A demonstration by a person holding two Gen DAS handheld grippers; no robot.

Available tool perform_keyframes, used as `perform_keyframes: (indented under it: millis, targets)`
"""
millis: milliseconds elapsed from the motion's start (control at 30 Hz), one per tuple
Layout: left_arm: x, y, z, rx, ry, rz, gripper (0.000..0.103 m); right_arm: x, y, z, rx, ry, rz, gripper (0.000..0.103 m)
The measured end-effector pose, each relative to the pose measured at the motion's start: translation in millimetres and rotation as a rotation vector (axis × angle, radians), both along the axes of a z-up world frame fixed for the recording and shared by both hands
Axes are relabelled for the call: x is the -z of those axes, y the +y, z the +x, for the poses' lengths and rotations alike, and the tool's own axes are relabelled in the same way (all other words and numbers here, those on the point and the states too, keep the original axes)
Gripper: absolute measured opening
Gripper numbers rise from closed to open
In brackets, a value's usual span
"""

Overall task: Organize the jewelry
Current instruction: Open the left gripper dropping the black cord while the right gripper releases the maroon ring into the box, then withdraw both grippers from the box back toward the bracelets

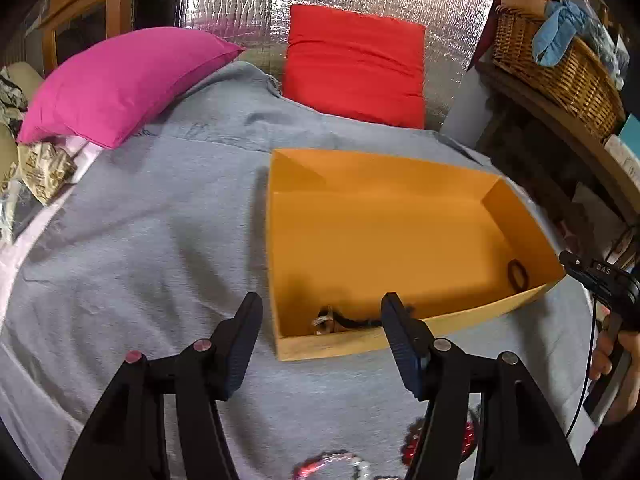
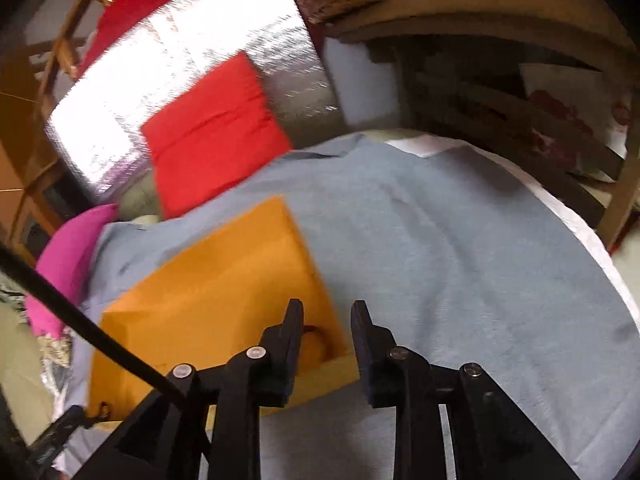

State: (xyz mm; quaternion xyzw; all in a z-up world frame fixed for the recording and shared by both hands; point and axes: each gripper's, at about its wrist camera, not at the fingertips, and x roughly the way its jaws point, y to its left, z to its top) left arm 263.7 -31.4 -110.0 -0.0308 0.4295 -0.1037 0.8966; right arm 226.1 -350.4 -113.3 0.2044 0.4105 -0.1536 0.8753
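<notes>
Left gripper [image 1: 322, 312] hovering low at the near rim of the orange box [image 1: 400, 240] on the grey-covered bed [image 1: 140, 240], jaws spread wide and holding nothing; right gripper [image 2: 326, 312] poised over the box's right near corner, jaws at a narrower gap, also empty. Already inside the box: a dark beaded piece [image 1: 344, 320] at the lower left corner of the box in the left view, and a dark ring-shaped bracelet [image 1: 518, 274] against the right wall. Still outside, at the bottom edge of the left view: a red beaded piece [image 1: 412, 440] partly hidden behind the right finger, and a pink and silver bracelet [image 1: 332, 462] just beside it on the blanket.

Likely next: collecting one of those two loose pieces. Best to draw the left gripper back and down toward the lower frame; approach from above, one finger through or outside the loop; close on the beads only, not on blanket fabric; lift clear of the box rim before releasing over bare box floor.
</notes>
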Motion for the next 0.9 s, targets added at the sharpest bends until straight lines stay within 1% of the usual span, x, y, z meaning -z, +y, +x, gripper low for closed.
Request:
perform_keyframes:
  millis: [100,167,267,300,333,367,433,467,500,567,667,733,767,833,900]
  targets:
    - [-1,11,0,-0.018,-0.003,0.022,0.062,17,-2,10,-0.026,0.029,0.043,0.027]
    - [-1,24,2,-0.043,-0.007,0.016,0.063,25,1,15,-0.028,0.04,0.043,0.027]
    - [5,55,10,-0.114,-0.002,-0.022,0.072,28,4,18,-0.022,0.04,0.018,0.026]
    - [10,64,13,-0.139,0.015,-0.037,0.072,28,5,18,-0.027,0.037,0.013,0.022]
    - [16,72,16,-0.161,0.036,-0.06,0.072,28,7,18,-0.026,0.039,0.0,0.022]
    - [22,80,19,-0.18,0.058,-0.1,0.072,27,10,18,-0.027,0.041,-0.023,0.022]
    - [34,93,23,-0.193,0.09,-0.232,0.072,27,14,18,-0.028,0.043,-0.052,0.021]
    - [39,95,24,-0.185,0.102,-0.295,0.072,27,15,17,-0.024,0.041,-0.06,0.021]
    - [42,95,24,-0.171,0.106,-0.336,0.072,27,16,16,-0.02,0.039,-0.062,0.021]
    - [46,87,25,-0.129,0.101,-0.394,0.072,27,18,14,-0.015,0.036,-0.074,0.021]
    - [54,72,29,-0.074,0.116,-0.43,0.072,26,23,12,-0.024,0.039,-0.087,0.021]
    - [60,62,32,-0.039,0.137,-0.439,0.072,25,27,9,-0.039,0.042,-0.09,0.021]
    - [63,55,32,-0.022,0.146,-0.431,0.073,24,28,8,-0.044,0.042,-0.092,0.021]
    - [58,50,28,-0.024,0.109,-0.388,0.073,23,36,3,-0.065,0.046,-0.111,0.021]
    - [56,51,27,-0.018,0.099,-0.382,0.073,22,39,-1,-0.067,0.055,-0.131,0.021]
